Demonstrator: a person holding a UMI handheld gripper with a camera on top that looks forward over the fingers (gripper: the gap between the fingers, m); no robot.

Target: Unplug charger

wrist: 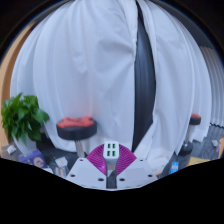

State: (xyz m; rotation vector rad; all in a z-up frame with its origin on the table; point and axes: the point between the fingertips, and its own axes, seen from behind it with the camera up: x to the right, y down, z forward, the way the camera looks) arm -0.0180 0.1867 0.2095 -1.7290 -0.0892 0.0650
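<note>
The gripper point(110, 155) is clamped on the white charger point(111, 151) — it looks pulled out already, held up near the curtain point(80, 60).

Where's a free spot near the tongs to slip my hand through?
Little bare room shows. The tongs sit close around a white plug-like block, backed by white curtain. One side is crowded by a plant and a red-topped stand; the gap beside the dark strip looks freest.

Single gripper-mounted camera, looking forward along fingers point(110, 156), facing white curtain point(85, 70) beyond; plant point(22, 115) to side.
</note>
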